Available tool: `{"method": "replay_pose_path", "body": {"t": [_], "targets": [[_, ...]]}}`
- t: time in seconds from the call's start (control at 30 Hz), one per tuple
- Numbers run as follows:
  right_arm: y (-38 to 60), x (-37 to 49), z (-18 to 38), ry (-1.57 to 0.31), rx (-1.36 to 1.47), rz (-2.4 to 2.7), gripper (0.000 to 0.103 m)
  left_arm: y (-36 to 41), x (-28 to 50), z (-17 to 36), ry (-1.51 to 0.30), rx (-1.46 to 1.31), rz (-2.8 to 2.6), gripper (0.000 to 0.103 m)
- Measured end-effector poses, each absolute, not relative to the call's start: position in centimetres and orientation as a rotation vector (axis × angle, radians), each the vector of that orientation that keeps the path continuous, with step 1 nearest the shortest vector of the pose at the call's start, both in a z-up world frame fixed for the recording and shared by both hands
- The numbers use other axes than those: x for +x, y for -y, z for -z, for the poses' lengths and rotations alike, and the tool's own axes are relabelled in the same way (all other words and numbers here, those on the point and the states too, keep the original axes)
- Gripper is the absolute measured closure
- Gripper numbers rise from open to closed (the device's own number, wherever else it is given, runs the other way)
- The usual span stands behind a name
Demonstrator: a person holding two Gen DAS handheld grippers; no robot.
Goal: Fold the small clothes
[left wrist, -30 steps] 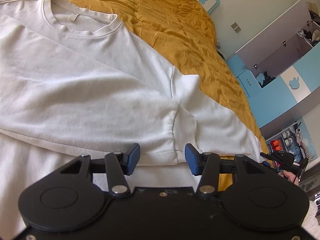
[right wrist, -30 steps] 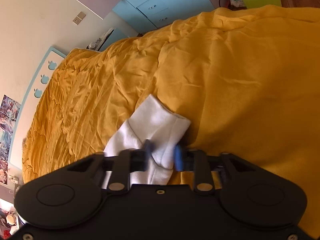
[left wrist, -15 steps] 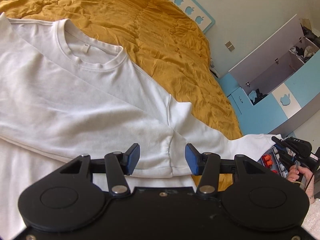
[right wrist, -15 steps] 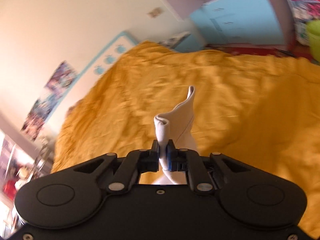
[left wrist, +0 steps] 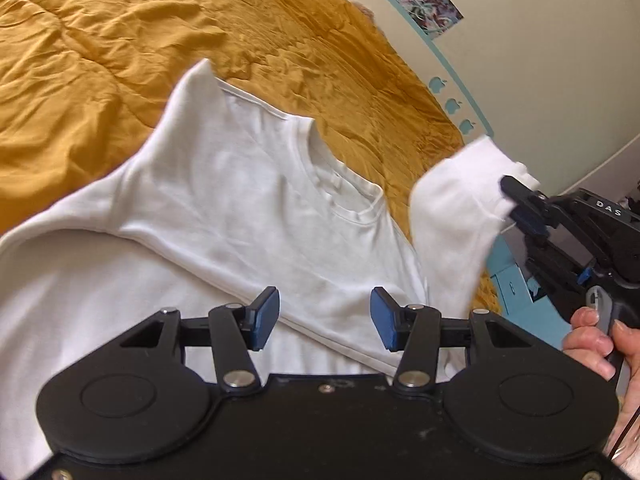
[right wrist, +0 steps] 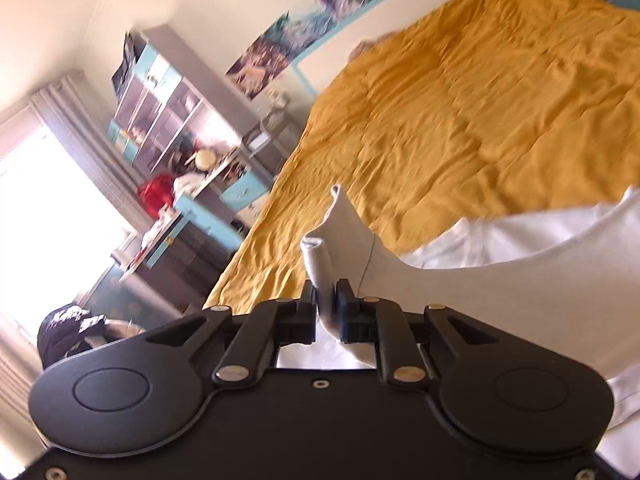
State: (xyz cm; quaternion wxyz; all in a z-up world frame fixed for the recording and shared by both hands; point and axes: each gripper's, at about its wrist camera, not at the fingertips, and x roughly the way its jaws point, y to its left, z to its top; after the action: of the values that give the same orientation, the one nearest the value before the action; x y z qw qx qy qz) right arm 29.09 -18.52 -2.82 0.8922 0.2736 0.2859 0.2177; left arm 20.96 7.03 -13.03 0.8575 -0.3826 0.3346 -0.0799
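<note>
A white long-sleeved shirt (left wrist: 248,208) lies on a mustard-yellow bedspread (left wrist: 100,48), its left sleeve folded across the chest. My left gripper (left wrist: 324,318) is open and empty, hovering just above the folded sleeve and the shirt body. My right gripper (right wrist: 327,308) is shut on the cuff (right wrist: 340,236) of the right sleeve and holds it lifted off the bed. In the left wrist view that sleeve (left wrist: 456,216) hangs raised at the right, pinched by the right gripper (left wrist: 516,204).
The yellow bedspread (right wrist: 460,120) stretches beyond the shirt. A wall with posters (left wrist: 424,4) runs behind the bed. Shelves and a cluttered desk (right wrist: 172,152) stand by a bright window. A blue drawer unit (left wrist: 516,288) is at the right.
My right gripper has lifted the cuff higher and carried it inward over the shirt, swinging towards the window side. My left gripper has shifted over the shirt, still open.
</note>
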Motion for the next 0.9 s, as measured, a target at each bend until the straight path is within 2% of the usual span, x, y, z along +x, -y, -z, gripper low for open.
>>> {"method": "replay_pose_path", "body": {"t": [0.03,0.07,0.1,0.27,0.37,0.5,0.6,0.83,0.9], "targets": [[16.4,29.3,4.0,-0.625,0.548,-0.474,0.063,-7.9,20.7,13.3,-0.704,-0.812,0.147,0.052],[14.5,29.6,5.3,-0.668,0.512,-0.496,0.054,-8.7,20.6,13.6,-0.704,-0.820,0.128,0.052],[13.5,29.5,6.1,-0.688,0.494,-0.489,0.049,-9.3,20.5,13.8,-0.704,-0.827,0.111,0.052],[16.5,27.8,7.9,-0.707,0.572,-0.426,0.049,-11.6,20.4,14.8,-0.694,-0.861,0.057,0.052],[22.0,26.5,8.4,-0.680,0.602,-0.310,0.048,-11.8,21.4,15.3,-0.685,-0.915,0.046,0.052],[29.9,24.1,9.2,-0.664,0.658,-0.147,0.043,-11.0,23.5,15.4,-0.659,-0.978,0.047,0.052],[33.8,22.5,9.9,-0.669,0.722,-0.078,0.043,-10.7,25.2,16.6,-0.721,-1.048,-0.006,0.052],[35.8,21.4,10.8,-0.671,0.742,-0.060,0.042,-10.2,25.9,18.9,-0.706,-1.187,-0.058,0.052],[35.7,21.3,11.1,-0.682,0.738,-0.069,0.042,-10.3,26.3,19.2,-0.673,-1.229,-0.041,0.057]]}}
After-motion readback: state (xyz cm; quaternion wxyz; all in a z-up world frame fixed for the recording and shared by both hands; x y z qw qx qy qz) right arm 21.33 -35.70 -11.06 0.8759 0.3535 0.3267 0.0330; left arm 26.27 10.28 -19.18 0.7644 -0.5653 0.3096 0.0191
